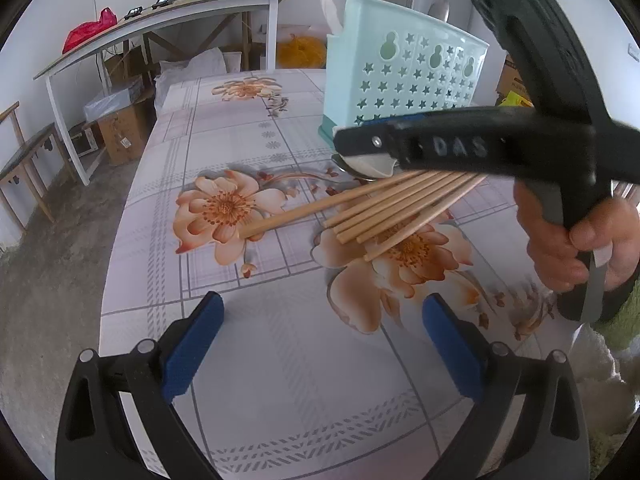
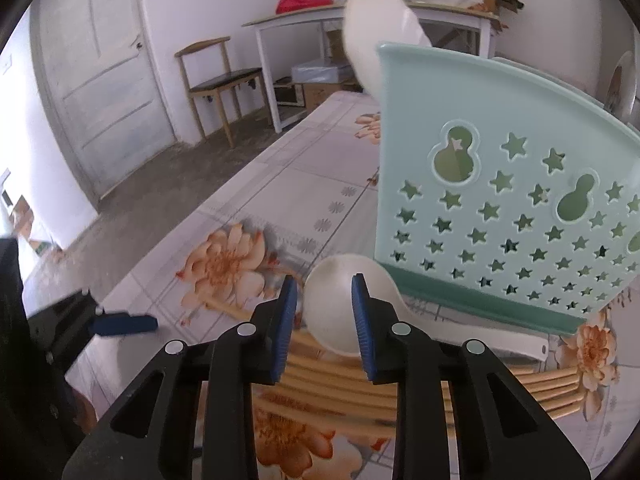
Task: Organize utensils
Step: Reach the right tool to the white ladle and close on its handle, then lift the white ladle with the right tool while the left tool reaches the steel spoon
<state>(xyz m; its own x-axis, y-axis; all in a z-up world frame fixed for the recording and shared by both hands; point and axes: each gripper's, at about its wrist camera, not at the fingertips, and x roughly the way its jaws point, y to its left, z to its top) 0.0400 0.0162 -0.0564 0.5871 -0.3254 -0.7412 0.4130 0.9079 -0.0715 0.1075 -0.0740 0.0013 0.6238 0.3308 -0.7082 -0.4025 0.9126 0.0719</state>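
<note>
A mint-green utensil holder (image 1: 404, 80) with star holes stands on the floral table; it also fills the right wrist view (image 2: 500, 208). A white spoon (image 2: 376, 32) stands in it. Several wooden chopsticks (image 1: 396, 204) lie in a pile in front of it, also visible under the right gripper (image 2: 332, 380). A white ladle-shaped spoon (image 2: 336, 304) lies by the holder's base. My right gripper (image 2: 324, 312) is open with its pads either side of the spoon's bowl; it also shows in the left wrist view (image 1: 360, 148). My left gripper (image 1: 324, 344) is open and empty over the table.
The table has a floral cloth (image 1: 280, 380). Its left edge drops to a concrete floor (image 1: 48, 280). A white side table (image 1: 160, 20) with clutter, cardboard boxes (image 1: 124, 132) and a chair (image 2: 220, 80) stand beyond. A door (image 2: 100, 80) is at the left.
</note>
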